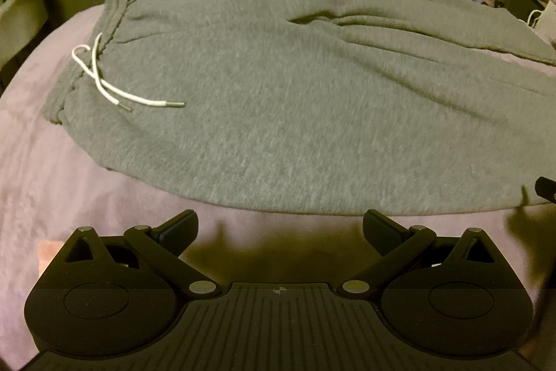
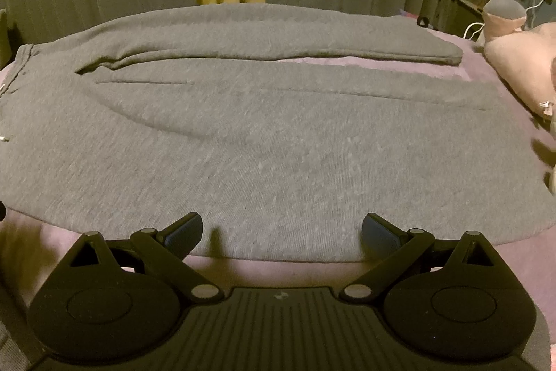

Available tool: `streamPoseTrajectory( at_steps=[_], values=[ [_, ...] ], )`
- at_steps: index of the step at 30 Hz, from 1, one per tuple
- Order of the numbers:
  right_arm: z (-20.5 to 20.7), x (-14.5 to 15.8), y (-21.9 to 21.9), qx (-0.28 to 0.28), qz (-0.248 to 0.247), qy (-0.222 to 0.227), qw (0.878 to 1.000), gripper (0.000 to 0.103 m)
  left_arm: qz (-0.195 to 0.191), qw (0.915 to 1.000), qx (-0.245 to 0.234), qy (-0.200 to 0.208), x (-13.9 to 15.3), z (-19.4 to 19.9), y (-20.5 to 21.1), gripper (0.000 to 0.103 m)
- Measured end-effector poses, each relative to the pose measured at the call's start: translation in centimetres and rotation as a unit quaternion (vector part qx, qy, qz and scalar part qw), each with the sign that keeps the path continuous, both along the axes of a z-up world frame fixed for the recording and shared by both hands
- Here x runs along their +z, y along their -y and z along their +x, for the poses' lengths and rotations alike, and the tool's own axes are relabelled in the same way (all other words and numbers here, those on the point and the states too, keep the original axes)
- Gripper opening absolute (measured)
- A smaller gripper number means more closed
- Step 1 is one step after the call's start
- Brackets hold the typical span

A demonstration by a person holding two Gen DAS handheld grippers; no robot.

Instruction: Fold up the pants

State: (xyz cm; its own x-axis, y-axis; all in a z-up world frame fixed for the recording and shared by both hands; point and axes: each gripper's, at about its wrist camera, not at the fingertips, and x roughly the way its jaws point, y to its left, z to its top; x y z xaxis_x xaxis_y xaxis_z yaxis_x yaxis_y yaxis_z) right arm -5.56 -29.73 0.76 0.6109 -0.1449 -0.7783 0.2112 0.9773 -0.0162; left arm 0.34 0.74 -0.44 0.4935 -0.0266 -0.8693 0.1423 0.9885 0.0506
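Left wrist view: grey pants (image 1: 278,99) flat on a bed (image 1: 52,190); left claw (image 1: 279,228) and right claw (image 2: 281,232) both spread wide, holding nothing.

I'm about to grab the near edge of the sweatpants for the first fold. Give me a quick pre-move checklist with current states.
1. Left claw open: ok.
2. Right claw open: ok.
3. Both claws hold nothing: ok.
4. Sweatpants spread flat on the bed cover, legs side by side: ok.
5. Drawstring lies loose on the front, away from the near edge: ok.
6. Pillow clear of the near leg cuff: cannot tell.
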Motion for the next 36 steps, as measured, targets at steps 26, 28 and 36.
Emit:
streamPoseTrajectory(
  at_steps=[26,28,36],
  values=[
    [0.6,-0.4,1.8,-0.038,0.049,-0.005,0.998,0.099,-0.013,0.9998,0.003,-0.016,-0.1,0.4,-0.2,0.103],
    [0.6,-0.4,1.8,-0.038,0.05,-0.004,0.998,0.099,-0.012,0.9998,0.003,-0.017,-0.1,0.4,-0.2,0.103],
    [0.7,-0.2,1.6,-0.019,0.054,-0.008,0.998,0.099,0.002,0.9999,0.007,-0.013,0.5,0.6,0.2,0.103]
  ],
)
